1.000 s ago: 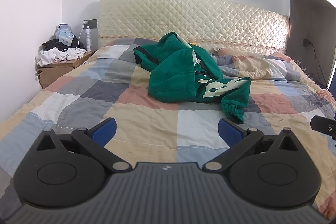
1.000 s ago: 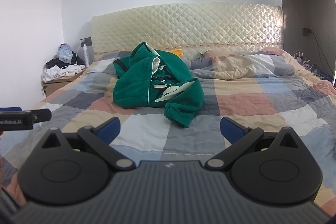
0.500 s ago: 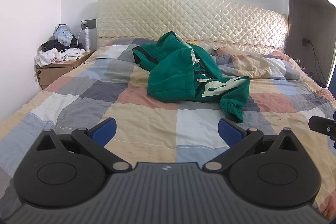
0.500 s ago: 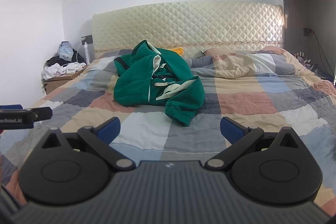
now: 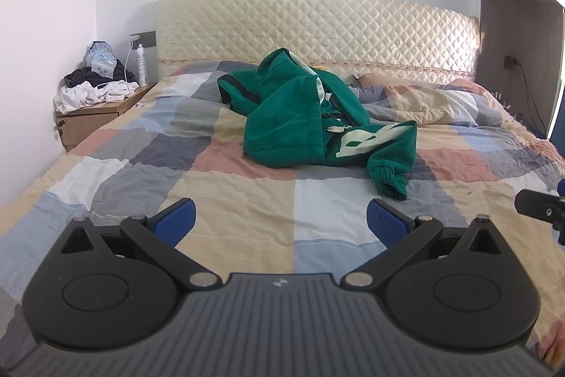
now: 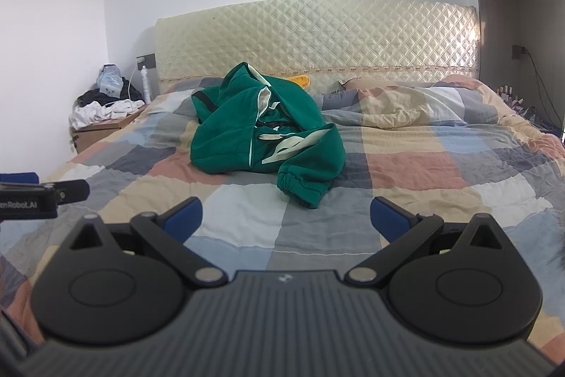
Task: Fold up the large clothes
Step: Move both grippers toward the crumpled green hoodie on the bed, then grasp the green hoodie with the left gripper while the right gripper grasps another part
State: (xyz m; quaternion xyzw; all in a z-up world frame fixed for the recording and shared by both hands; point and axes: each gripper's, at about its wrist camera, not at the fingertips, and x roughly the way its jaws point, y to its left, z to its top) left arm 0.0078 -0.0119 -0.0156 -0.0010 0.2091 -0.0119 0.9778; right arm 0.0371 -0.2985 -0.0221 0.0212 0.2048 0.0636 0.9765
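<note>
Trouble is likeliest at the first pinch: the green hoodie (image 5: 310,115) lies crumpled mid-bed on the patchwork quilt (image 5: 229,200), well ahead of both grippers, so a blind grab could take several layers or snag the quilt beneath. Left gripper (image 5: 280,221) and right gripper (image 6: 286,218) hover with jaws spread wide, holding nothing. Thick, soft fleece with cream trim and a ribbed cuff (image 6: 296,186) will bunch, not crease crisply
</note>
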